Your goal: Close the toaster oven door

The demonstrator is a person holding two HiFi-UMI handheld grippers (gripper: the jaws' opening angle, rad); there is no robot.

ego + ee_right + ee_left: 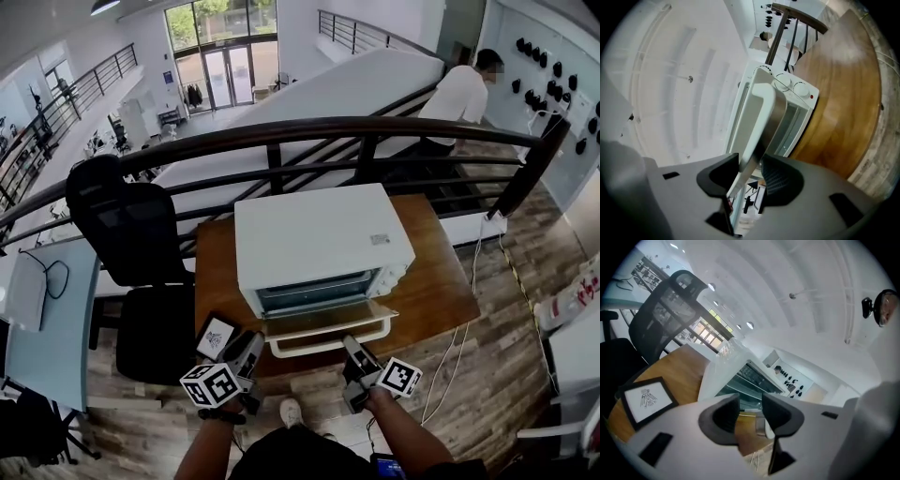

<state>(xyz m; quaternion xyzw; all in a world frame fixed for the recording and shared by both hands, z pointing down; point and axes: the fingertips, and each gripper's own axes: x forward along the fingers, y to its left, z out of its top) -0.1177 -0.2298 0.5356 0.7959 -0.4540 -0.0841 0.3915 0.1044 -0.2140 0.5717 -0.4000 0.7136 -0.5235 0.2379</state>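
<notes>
A white toaster oven (319,234) stands on a wooden table (441,281), its glass door (323,321) hanging open toward me, roughly flat. The white door handle (328,343) runs along the front edge. My right gripper (354,354) is at the handle's right end. In the right gripper view the handle (761,112) runs between the jaws of that gripper (750,171), and the pads close on it. My left gripper (251,351) hovers by the door's left corner. In the left gripper view the jaws of that gripper (750,411) stand apart and empty, facing the oven (740,376).
A framed picture (217,336) lies on the table's left front corner. A black office chair (131,234) stands to the left, beside a pale blue desk (47,319). A dark railing (328,131) runs behind the table. A person (459,94) stands beyond it. A white cable (469,309) hangs at the right.
</notes>
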